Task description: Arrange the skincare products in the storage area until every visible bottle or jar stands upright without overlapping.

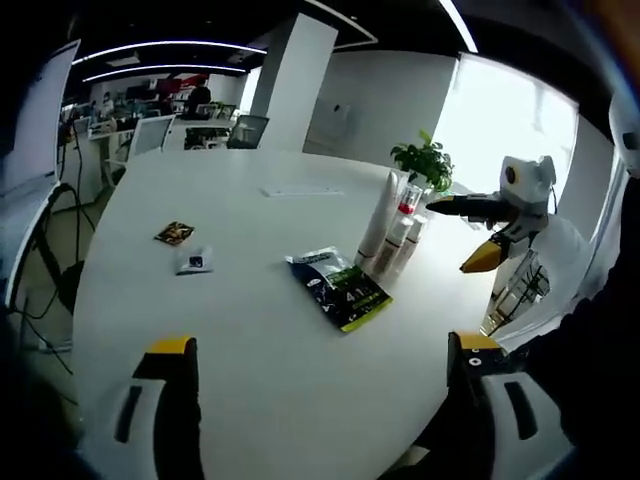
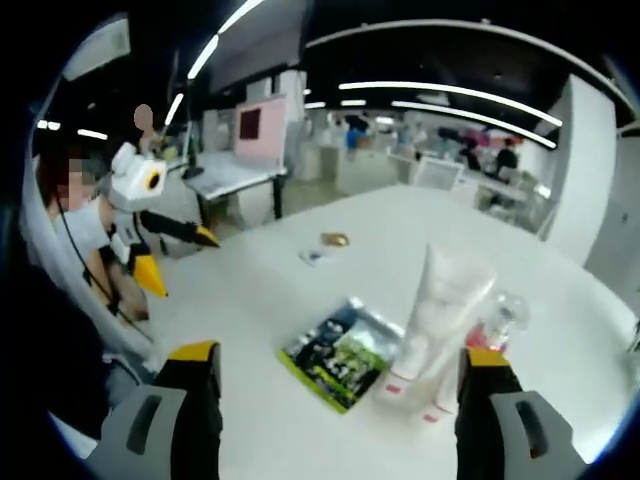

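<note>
On the white round table stands a tall white tube on its cap, with a clear bottle with red inside and shorter pale tubes packed close beside it. The same white tube and clear bottle appear in the right gripper view. A green-and-black packet lies flat in front of them. My left gripper is open, low over the near table. My right gripper is open, near the tubes and above the packet. Each gripper shows open in the other's view: right, left.
Two small sachets lie on the left part of the table. A potted plant stands behind the tubes. Desks and office chairs fill the room beyond. A person is at the table's edge.
</note>
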The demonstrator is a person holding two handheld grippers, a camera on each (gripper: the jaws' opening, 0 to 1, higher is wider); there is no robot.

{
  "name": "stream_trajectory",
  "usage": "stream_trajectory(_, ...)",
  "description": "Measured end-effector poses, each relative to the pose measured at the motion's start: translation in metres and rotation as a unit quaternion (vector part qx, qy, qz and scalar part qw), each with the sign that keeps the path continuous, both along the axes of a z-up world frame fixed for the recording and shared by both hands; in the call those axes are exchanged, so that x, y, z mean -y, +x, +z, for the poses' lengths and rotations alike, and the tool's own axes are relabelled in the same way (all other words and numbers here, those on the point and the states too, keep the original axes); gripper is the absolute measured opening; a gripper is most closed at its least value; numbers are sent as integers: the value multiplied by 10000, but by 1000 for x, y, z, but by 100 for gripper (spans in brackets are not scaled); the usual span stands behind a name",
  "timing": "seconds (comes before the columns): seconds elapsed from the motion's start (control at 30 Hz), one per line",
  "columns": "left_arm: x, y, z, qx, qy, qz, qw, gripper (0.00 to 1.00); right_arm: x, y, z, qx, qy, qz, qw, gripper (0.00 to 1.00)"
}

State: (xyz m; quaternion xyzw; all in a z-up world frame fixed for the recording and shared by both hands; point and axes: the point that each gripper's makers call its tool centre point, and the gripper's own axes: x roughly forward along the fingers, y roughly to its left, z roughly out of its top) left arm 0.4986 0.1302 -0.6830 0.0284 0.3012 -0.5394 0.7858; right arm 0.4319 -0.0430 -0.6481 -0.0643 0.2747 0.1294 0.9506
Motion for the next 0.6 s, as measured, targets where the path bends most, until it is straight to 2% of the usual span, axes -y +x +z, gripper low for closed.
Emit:
stream_trajectory(0.33,-10,6,-1,-26,-65,190,9998,99,-21,19,10,48,-93,404,9991,100)
stream_trajectory(0.6,-19,7,-4,-105,-90,368,9992,99,-40,43,7,64,-135,795,9967,100)
